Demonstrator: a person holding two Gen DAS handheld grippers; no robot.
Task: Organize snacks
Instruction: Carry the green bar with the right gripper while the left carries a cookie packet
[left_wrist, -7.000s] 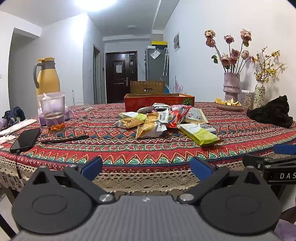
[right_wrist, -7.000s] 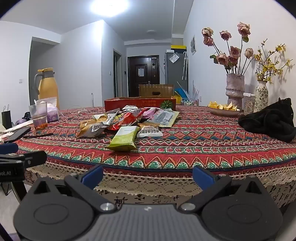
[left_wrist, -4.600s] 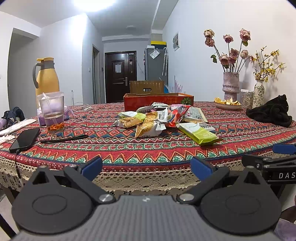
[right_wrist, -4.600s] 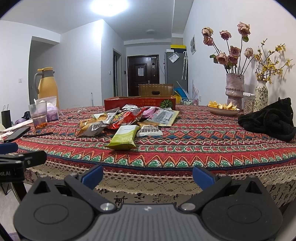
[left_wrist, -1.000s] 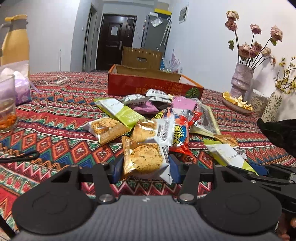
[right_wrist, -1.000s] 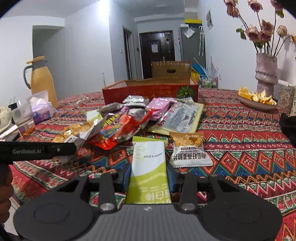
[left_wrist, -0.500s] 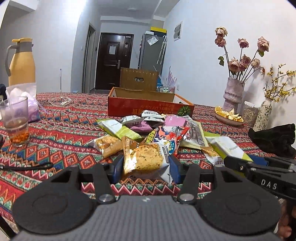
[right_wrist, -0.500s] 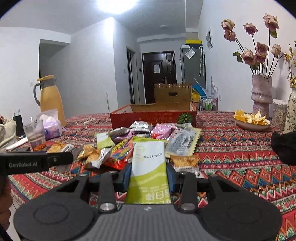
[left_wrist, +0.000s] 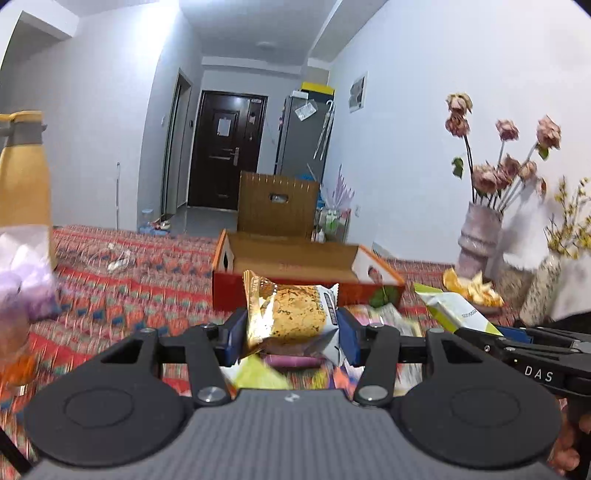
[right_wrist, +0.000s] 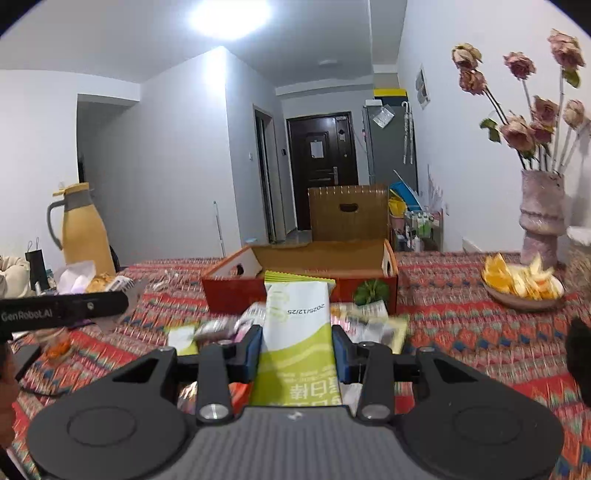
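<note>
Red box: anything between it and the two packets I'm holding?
Nothing visible. The cookie packet and green packet are raised over the loose snacks, and the red box ahead is open-topped.

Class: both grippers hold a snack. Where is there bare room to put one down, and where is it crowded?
Free: inside the open red box, as far as visible, and the tablecloth between the box and the peel dish. Crowded: the snack pile directly before the box.
</note>
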